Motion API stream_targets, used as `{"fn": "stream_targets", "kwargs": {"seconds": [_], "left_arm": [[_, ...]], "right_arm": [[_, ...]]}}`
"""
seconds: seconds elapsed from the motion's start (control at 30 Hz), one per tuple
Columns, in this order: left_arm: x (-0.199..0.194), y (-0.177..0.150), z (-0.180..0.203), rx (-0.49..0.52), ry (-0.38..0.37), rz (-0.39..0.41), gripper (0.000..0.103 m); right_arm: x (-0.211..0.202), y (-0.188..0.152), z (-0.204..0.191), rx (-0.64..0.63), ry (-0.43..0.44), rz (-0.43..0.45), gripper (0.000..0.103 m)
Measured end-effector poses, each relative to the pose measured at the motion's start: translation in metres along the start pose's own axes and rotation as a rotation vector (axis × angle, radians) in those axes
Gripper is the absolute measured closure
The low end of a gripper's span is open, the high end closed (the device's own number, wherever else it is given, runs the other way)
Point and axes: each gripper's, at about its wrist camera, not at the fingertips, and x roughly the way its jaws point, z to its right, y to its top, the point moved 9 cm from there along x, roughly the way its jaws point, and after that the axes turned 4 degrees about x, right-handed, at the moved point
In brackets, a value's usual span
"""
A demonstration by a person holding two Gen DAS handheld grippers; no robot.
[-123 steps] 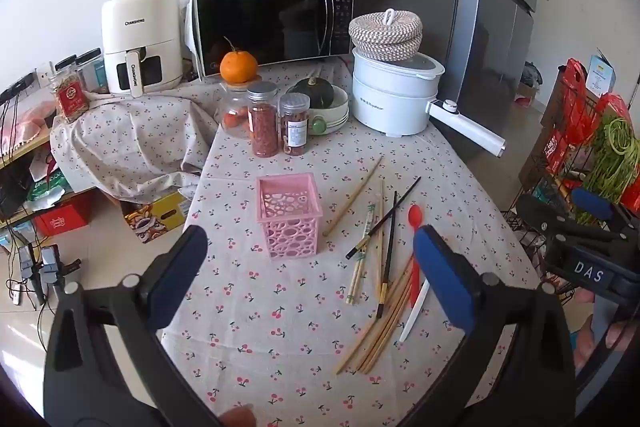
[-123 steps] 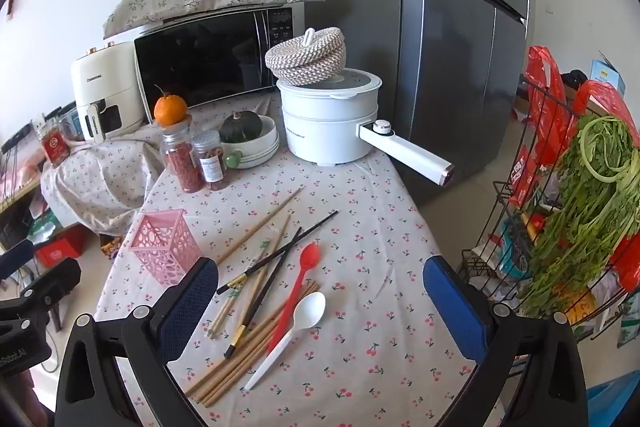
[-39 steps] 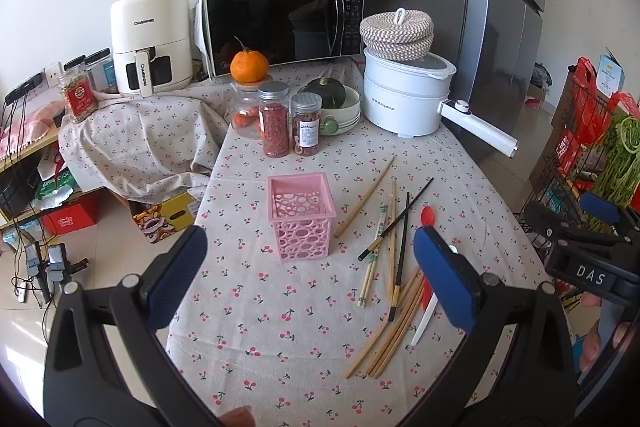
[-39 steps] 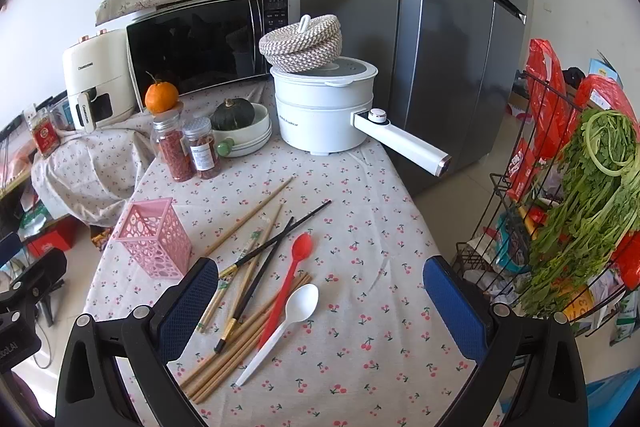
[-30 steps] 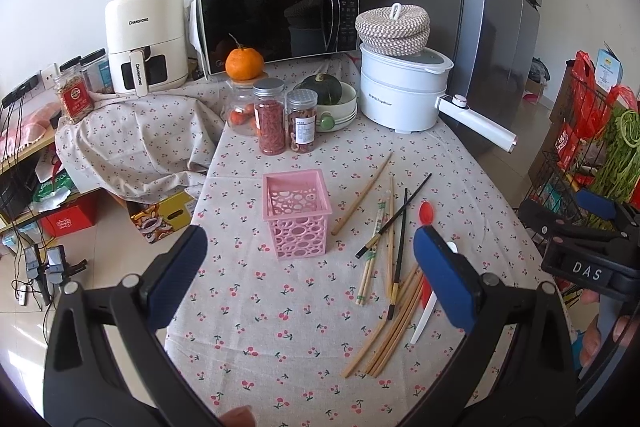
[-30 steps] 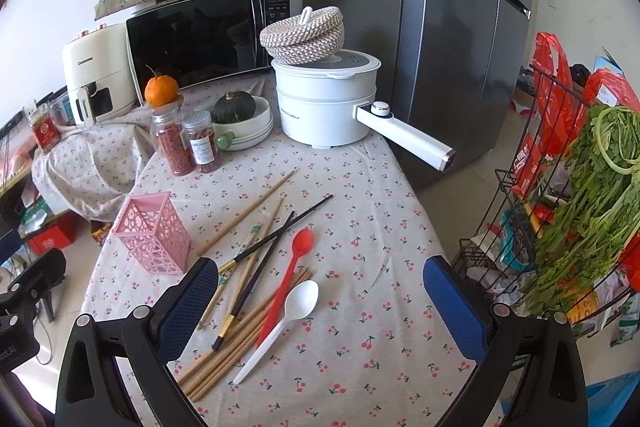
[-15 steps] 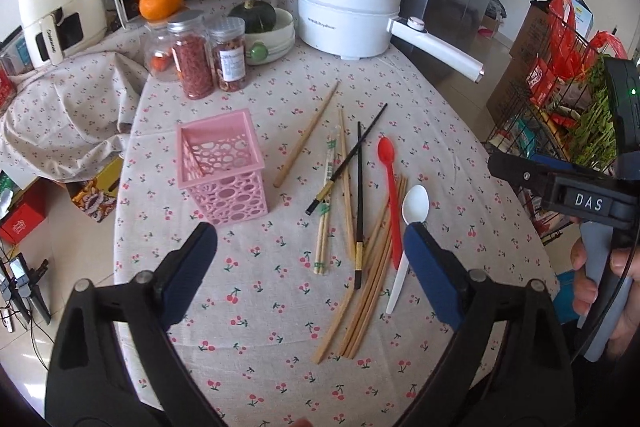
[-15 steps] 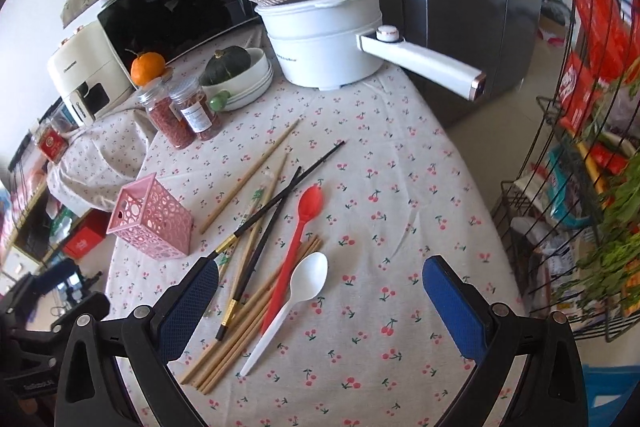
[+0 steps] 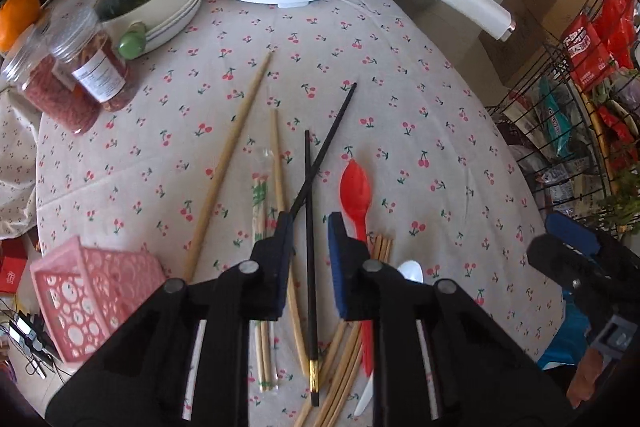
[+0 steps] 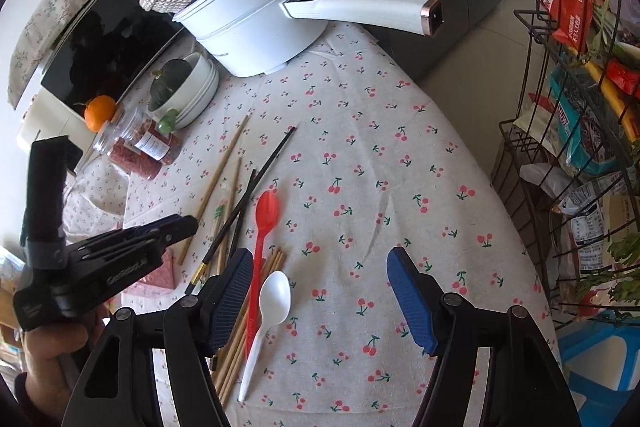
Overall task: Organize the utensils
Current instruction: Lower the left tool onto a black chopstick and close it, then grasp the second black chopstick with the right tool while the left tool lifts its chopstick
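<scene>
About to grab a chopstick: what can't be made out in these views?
- Left wrist view: the left gripper's jaws have just been closing with a black chopstick between them; its height above the tablecloth is unclear.
- Left wrist view: white spoon mostly behind that gripper.
- Right wrist view: pink basket mostly behind the left gripper.
</scene>
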Motion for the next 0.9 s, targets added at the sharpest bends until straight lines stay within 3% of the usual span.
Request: {"fn": "stream_targets", "kwargs": {"seconds": [0.27,0.6,0.73,0.9], "left_arm": [[0.06,0.045,0.021,0.105,0.035,-0.065,0.085],[0.088,0.05,0.014,0.052,0.085,-0.118,0.087],[0.082,0.05,0.003,-0.006,0.076,-0.069,0.094],[0.03,0.037,-0.005,-0.01,0.042,0.041,0.097]], "right_arm": [[-0.007,0.012,0.016,0.04,-0.005,0.025,0.033],[-0.007,0.01,0.016,0.047,0.001,0.03,0.033],[-0.002,0.009,0.015,0.045,-0.007,0.02,0.033],[0.008,0.007,0.015,0.065,-0.005,-0.001,0.033]]}}
